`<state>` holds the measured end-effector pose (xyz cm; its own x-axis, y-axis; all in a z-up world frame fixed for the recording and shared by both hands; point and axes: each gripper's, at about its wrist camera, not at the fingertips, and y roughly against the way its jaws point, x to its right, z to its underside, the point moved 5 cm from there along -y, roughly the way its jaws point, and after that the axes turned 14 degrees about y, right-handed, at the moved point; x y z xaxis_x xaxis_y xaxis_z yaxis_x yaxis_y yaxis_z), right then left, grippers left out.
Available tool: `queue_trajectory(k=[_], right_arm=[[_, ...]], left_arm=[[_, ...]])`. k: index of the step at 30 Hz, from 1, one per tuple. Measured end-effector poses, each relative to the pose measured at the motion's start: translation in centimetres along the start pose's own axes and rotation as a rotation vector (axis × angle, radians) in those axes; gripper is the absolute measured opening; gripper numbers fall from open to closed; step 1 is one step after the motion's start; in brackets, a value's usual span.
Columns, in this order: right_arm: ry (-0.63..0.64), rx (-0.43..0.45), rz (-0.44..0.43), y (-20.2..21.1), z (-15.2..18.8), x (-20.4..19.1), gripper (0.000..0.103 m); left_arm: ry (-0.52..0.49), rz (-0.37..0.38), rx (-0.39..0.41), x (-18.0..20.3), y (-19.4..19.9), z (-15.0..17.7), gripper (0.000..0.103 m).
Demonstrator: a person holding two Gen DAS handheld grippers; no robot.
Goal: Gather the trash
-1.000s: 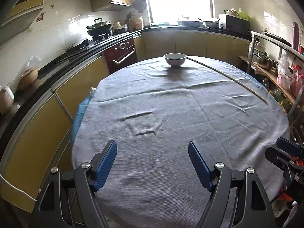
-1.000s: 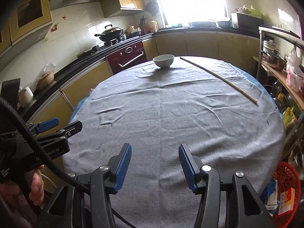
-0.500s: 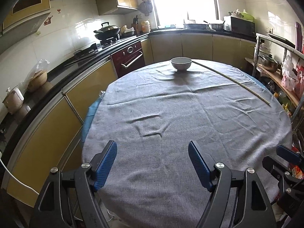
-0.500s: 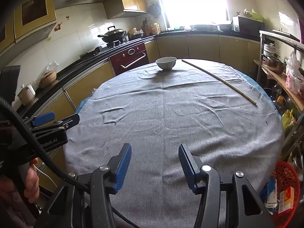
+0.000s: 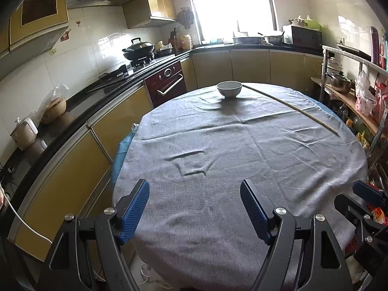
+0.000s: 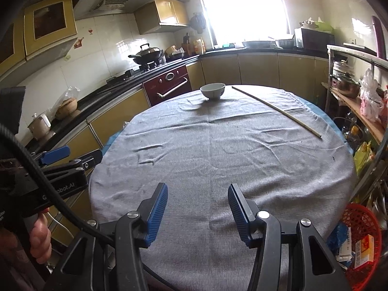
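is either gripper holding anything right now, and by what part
Nothing is held. The left gripper and right gripper both stand open over the grey tablecloth, with only cloth showing between their fingers.

Left gripper tilted downward, jaws wide apart, nothing between the blue pads. Right gripper alongside on its right, same downward tilt, jaws parted but narrower, empty. A hand grips the left gripper's handle from below

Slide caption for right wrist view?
Open right gripper over grey tablecloth; white bowl and thin stick beyond.
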<state>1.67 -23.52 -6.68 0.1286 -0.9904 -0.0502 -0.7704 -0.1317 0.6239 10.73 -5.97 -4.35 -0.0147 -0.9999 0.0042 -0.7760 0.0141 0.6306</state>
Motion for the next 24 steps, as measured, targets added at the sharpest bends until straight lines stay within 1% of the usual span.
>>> queue_trajectory(k=[8,14,16,19,24], right_arm=[[0.018,0.025,0.036,2.0,0.1,-0.4,0.056],[0.029,0.017,0.125,3.6,0.2,-0.1,0.056],[0.037,0.016,0.175,4.5,0.1,0.2,0.056],[0.028,0.025,0.203,5.6,-0.1,0.6,0.057],[0.028,0.039,0.223,7.0,-0.4,0.7,0.058]], left_arm=[[0.002,0.012,0.024,0.0,2.0,0.0,0.078],[0.000,0.027,0.047,0.2,3.3,-0.2,0.078],[-0.002,0.030,0.053,0.3,3.6,-0.2,0.078],[-0.006,0.036,0.064,0.5,4.2,-0.2,0.078],[-0.008,0.044,0.081,0.5,5.2,-0.2,0.078]])
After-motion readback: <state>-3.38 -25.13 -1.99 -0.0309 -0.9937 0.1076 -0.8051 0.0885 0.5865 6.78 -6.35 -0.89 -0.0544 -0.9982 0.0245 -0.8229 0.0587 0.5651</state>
